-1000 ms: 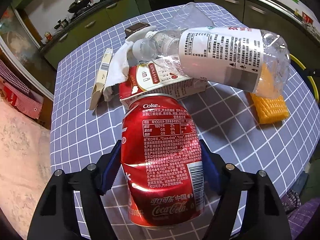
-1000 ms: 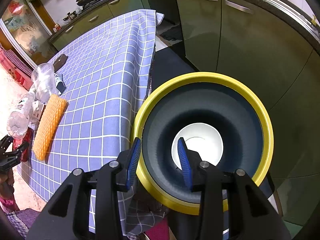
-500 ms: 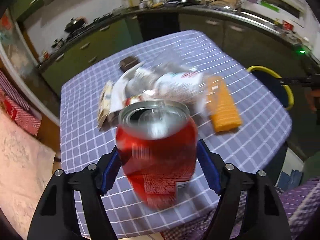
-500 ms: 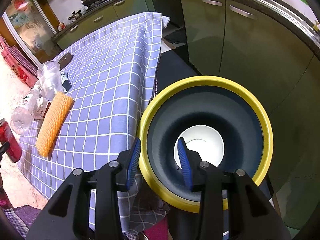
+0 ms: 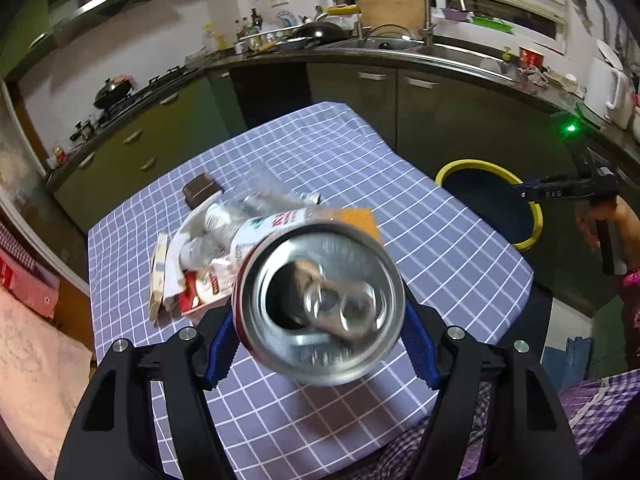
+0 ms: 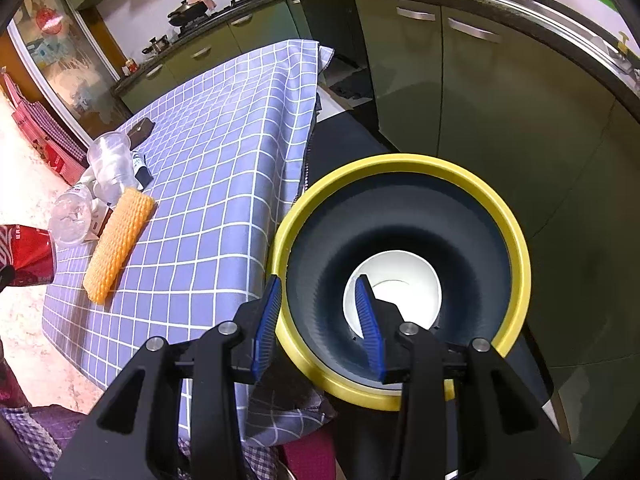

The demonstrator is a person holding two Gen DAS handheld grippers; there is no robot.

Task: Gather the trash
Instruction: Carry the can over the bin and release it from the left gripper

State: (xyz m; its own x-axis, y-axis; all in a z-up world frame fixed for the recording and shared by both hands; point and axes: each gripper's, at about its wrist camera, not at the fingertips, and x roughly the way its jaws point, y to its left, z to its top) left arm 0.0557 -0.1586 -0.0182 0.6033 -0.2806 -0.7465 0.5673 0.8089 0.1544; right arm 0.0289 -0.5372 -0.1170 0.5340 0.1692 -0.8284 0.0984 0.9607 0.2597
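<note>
Beside the checked bench [image 6: 224, 152], right tongs [image 6: 320, 320] pinch the yellow-rimmed bin's [image 6: 516, 248] rim; only this view shows a white cup [image 6: 400, 276] inside. Left tongs [image 5: 318, 344] clamp the can [image 5: 320, 304] above the bench's near edge.

Between the blue-padded black fingers of the left gripper [image 5: 318, 330] sits a red can [image 5: 320, 306] with a silver top, slightly blurred. Beyond it the tablecloth [image 5: 420, 248] is lavender-blue with a white grid. Past the can lie an orange knobbly sponge [image 6: 120, 240], a clear bottle [image 6: 72, 216] with a white label, and what may be a red-and-white carton [image 5: 200, 292]. Around the right gripper [image 6: 320, 316], also black with blue pads, the bin [image 6: 516, 240] shows a yellow rim, dark navy inside, with something white at the bottom.
</note>
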